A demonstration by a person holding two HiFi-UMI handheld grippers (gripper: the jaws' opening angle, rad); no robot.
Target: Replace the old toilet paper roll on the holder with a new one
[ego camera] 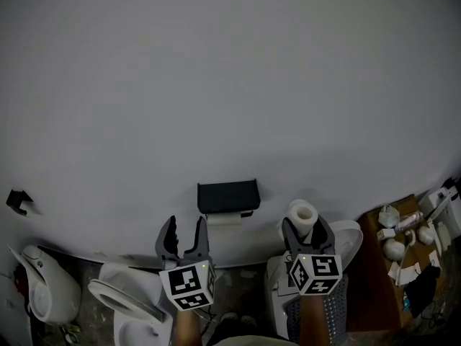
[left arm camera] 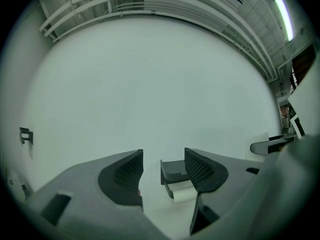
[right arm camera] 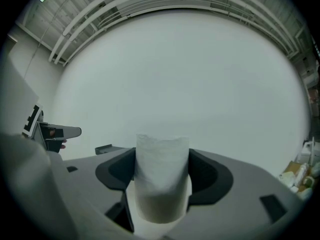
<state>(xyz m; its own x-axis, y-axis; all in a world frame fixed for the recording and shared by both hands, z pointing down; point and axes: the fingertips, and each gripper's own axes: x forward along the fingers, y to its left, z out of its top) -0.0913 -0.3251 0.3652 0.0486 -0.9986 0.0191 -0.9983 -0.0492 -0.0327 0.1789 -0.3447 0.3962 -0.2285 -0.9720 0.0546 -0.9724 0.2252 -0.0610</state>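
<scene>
A black toilet paper holder [ego camera: 227, 196] hangs on the white wall, with a thin white roll [ego camera: 225, 220] under its cover. My left gripper [ego camera: 183, 238] stands open just below and left of the holder, nothing between its jaws; in the left gripper view the holder [left arm camera: 173, 170] and the old roll [left arm camera: 183, 193] show through the gap. My right gripper [ego camera: 308, 231] is shut on a new white toilet paper roll [ego camera: 302, 217], held upright to the right of the holder. The new roll [right arm camera: 161, 176] fills the space between the right jaws.
A white toilet with its seat [ego camera: 124, 303] raised sits at the lower left. A second white fixture [ego camera: 43, 280] stands at the far left. A brown surface [ego camera: 405, 251] with several small items is at the right. A small black wall bracket [ego camera: 19, 201] is at the left.
</scene>
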